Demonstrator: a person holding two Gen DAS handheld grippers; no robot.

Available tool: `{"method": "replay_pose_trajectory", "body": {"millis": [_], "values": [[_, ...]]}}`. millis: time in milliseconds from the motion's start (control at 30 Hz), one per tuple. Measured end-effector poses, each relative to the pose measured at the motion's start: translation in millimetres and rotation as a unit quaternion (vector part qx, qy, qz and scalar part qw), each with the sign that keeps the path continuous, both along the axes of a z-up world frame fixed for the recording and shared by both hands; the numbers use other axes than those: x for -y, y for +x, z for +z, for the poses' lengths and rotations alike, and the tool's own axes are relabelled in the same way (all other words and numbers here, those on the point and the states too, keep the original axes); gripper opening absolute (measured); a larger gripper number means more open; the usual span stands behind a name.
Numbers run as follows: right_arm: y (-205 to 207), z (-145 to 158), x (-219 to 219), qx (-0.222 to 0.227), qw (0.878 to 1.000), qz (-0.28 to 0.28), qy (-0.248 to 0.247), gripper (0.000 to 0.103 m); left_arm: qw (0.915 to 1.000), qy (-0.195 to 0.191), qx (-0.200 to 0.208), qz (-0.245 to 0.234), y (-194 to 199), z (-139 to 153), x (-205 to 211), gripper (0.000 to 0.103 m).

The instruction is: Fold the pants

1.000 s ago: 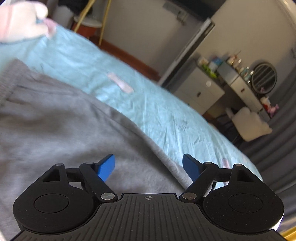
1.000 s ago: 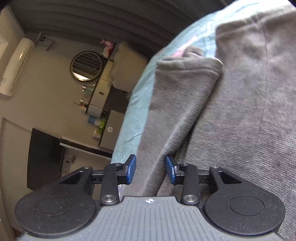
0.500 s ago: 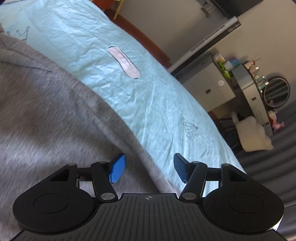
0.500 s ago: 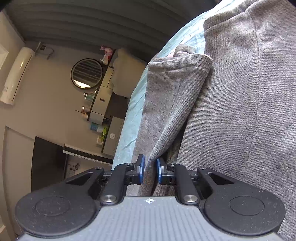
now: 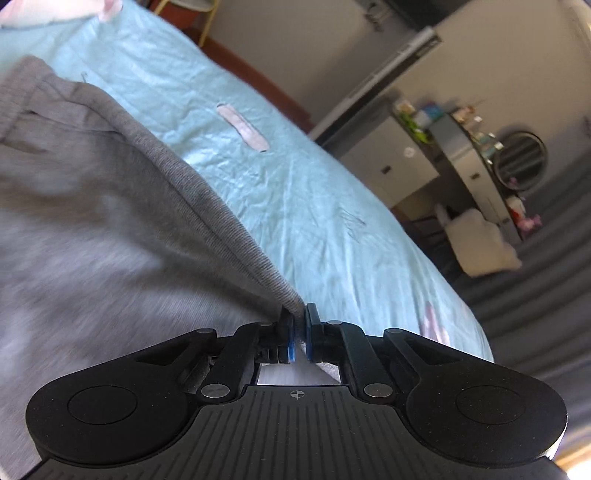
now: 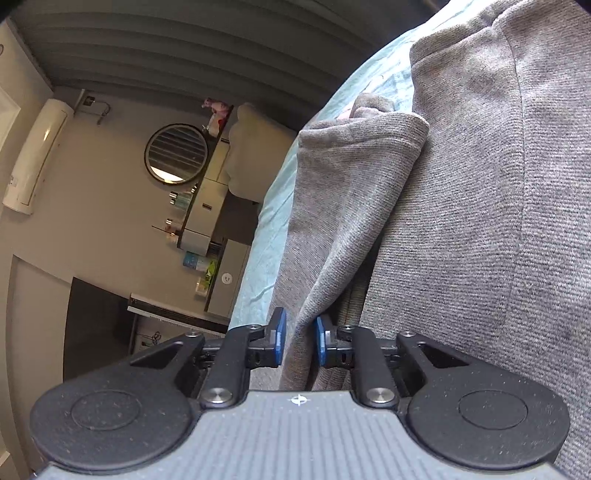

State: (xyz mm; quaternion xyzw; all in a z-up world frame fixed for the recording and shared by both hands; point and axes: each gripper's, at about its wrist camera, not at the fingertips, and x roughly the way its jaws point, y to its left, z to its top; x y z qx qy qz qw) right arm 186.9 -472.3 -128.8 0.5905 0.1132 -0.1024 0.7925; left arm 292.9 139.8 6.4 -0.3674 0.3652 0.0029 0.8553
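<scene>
Grey knit pants [image 5: 92, 229] lie on a light blue bedsheet [image 5: 303, 192]. In the left wrist view my left gripper [image 5: 300, 338] is shut on the pants' side edge, which runs taut up to the waistband at the far left. In the right wrist view the pants [image 6: 480, 229] fill the right side, with a folded leg end [image 6: 354, 155] on top. My right gripper [image 6: 298, 341] is shut on a bunched fold of the pants between its blue pads.
A white dresser [image 5: 399, 162] with bottles and a round mirror [image 5: 521, 158] stand beyond the bed's edge. A pale chair [image 5: 476, 240] sits by dark curtains. The mirror [image 6: 177, 153] and shelves also show in the right wrist view. A pink-white pillow [image 5: 55, 11] lies at the far bed corner.
The left gripper has closed from wide open onto the pants' edge and pulled it taut. The right gripper closed on the bunched fold half a second ago and still holds it.
</scene>
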Motion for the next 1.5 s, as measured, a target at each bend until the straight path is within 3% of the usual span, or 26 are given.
{"method": "replay_pose_trajectory", "body": {"millis": [67, 167, 300, 333, 400, 633, 767, 867, 967, 1067, 1100, 1133, 1200, 1300, 1467, 1500], "values": [[2, 8, -3, 0.002, 1.0, -0.002, -0.01, 0.04, 1.0, 0.001, 0.003, -0.005, -22, 7, -1, 0.007], [3, 8, -6, 0.001, 1.0, -0.008, -0.024, 0.04, 0.9999, 0.002, 0.008, -0.009, -50, 14, -3, 0.007], [7, 8, -5, -0.01, 0.999, -0.013, -0.037, 0.02, 0.9999, 0.002, -0.008, -0.015, -74, 15, -7, 0.007], [4, 12, -5, -0.019, 0.999, -0.016, -0.041, 0.004, 0.9998, 0.001, -0.009, -0.015, -78, 17, -8, 0.007], [-8, 28, -5, -0.027, 0.998, -0.017, -0.055, 0.005, 0.9999, 0.002, -0.002, -0.015, -89, 22, -8, 0.007], [-91, 114, 9, -0.007, 0.985, -0.009, -0.17, 0.004, 0.9992, 0.0, 0.039, -0.011, -160, 33, 0, 0.007], [-151, 135, 6, -0.063, 0.966, 0.008, -0.252, 0.005, 0.9997, -0.009, 0.02, 0.005, -219, 17, 7, 0.007], [-187, 132, 0, -0.099, 0.951, 0.016, -0.292, 0.005, 0.9993, -0.028, -0.013, 0.022, -258, 0, 10, 0.007], [-195, 112, 7, -0.154, 0.953, 0.031, -0.26, 0.006, 0.9979, -0.037, -0.049, 0.02, -279, -16, 8, 0.008], [-199, 100, 8, -0.165, 0.958, 0.047, -0.232, 0.012, 0.9964, -0.034, -0.061, 0.048, -287, -17, -7, 0.012], [-199, 97, 8, -0.165, 0.959, 0.053, -0.224, 0.018, 0.9961, -0.029, -0.054, 0.063, -288, -13, -14, 0.025], [-199, 91, 7, -0.172, 0.96, 0.056, -0.212, 0.029, 0.9961, -0.022, -0.044, 0.074, -289, -9, -20, 0.049], [-197, 82, 7, -0.182, 0.963, 0.06, -0.19, 0.039, 0.9953, 0.013, -0.029, 0.092, -286, -3, -30, 0.075], [-197, 71, 12, -0.184, 0.969, 0.054, -0.154, 0.042, 0.9912, 0.063, -0.021, 0.114, -275, 1, -50, 0.077], [-200, 60, 29, -0.161, 0.982, 0.03, -0.095, 0.045, 0.9911, 0.057, -0.021, 0.119, -246, -8, -82, 0.078], [-199, 59, 33, -0.153, 0.984, 0.026, -0.083, 0.045, 0.9905, 0.06, -0.029, 0.121, -240, -12, -87, 0.074]]}}
